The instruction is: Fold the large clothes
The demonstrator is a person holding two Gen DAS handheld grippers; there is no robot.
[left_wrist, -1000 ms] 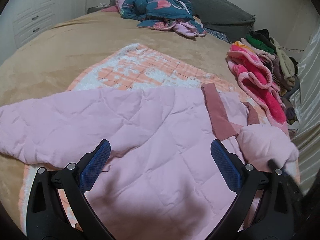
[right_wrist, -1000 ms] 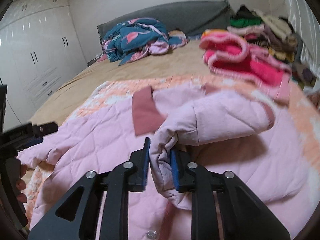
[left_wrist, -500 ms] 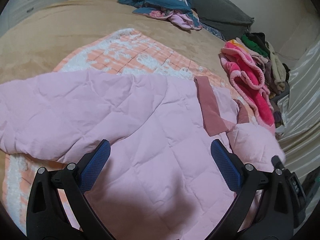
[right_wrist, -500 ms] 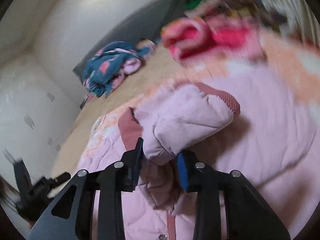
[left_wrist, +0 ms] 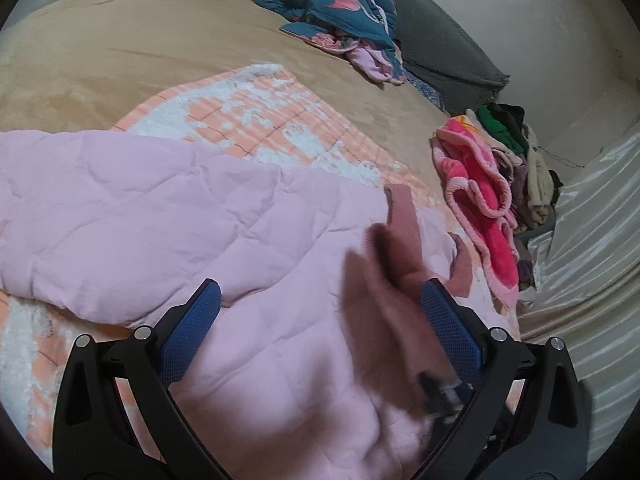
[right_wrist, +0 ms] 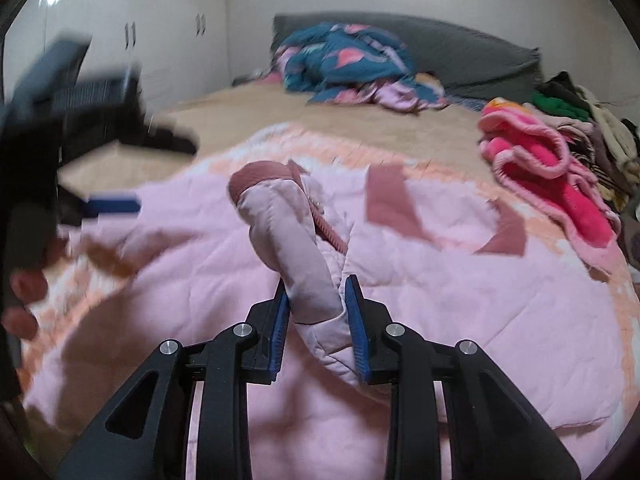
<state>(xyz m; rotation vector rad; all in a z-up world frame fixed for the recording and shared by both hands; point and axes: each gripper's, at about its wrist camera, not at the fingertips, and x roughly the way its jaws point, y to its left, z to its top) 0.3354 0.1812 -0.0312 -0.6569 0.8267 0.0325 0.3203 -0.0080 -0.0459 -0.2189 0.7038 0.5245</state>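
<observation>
Fingers of the right gripper (right_wrist: 316, 312) are clamped on the sleeve (right_wrist: 288, 240) of the pink jacket (left_wrist: 168, 216), with the padded cloth bunched between the blue pads and the dark pink cuff (right_wrist: 260, 178) hanging free ahead of them. Left gripper (left_wrist: 320, 320) hovers over the jacket with its fingers spread wide and nothing between them; a blurred piece of pink cloth passes just in front of its right finger.

As I judge it, the step is folding the sleeve across the body. Done well, the sleeve would be carried low and flat toward the middle of the jacket, laid so the cuff lands inside the body's outline, and let go only once it rests. The empty left gripper could press the body down to stop it dragging.

Outward, the jacket lies spread on an orange and white blanket (left_wrist: 256, 116) near the front edge of the bed (left_wrist: 120, 52). Toward the right edge a pile of clothes (right_wrist: 548, 168) sits close to the jacket's collar side, so room is tight there. Toward the headboard, bare bed lies open, with a blue bundle (right_wrist: 348, 64) well apart at the far edge
</observation>
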